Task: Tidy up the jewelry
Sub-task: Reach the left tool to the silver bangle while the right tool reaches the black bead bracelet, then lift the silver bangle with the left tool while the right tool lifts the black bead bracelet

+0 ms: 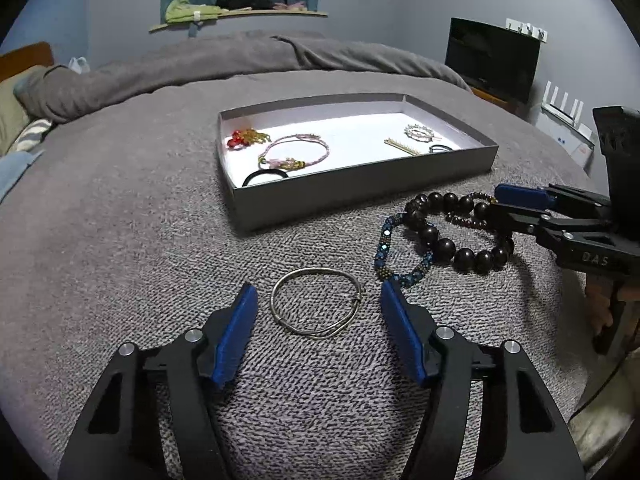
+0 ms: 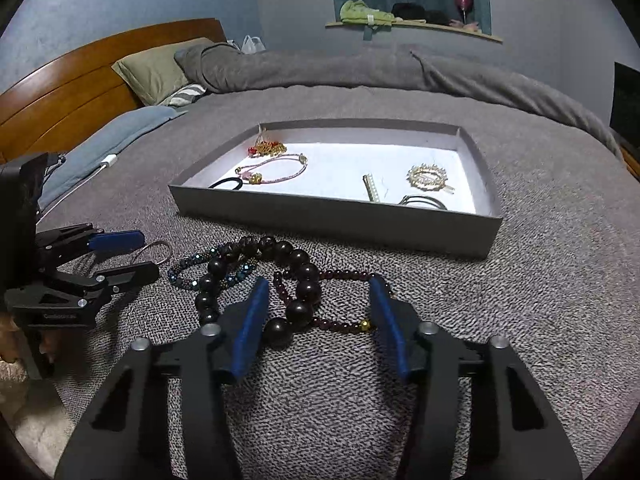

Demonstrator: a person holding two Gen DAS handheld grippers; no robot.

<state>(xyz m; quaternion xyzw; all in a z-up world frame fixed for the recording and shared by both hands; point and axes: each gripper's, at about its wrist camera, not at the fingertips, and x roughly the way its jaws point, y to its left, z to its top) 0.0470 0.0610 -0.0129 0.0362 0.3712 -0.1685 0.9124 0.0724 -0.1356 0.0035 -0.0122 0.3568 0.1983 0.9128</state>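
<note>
A grey tray lies on the bed with a pink bracelet, a black hair tie, a gold brooch and other pieces inside. On the blanket in front lie a silver bangle, a blue beaded bracelet, a big dark bead bracelet and a small garnet bead bracelet. My left gripper is open, with the bangle between its fingers. My right gripper is open around the dark beads and garnet bracelet.
The bed is covered by a grey woven blanket, with a rumpled duvet and pillows behind. A wooden headboard stands at the left, a TV at the right.
</note>
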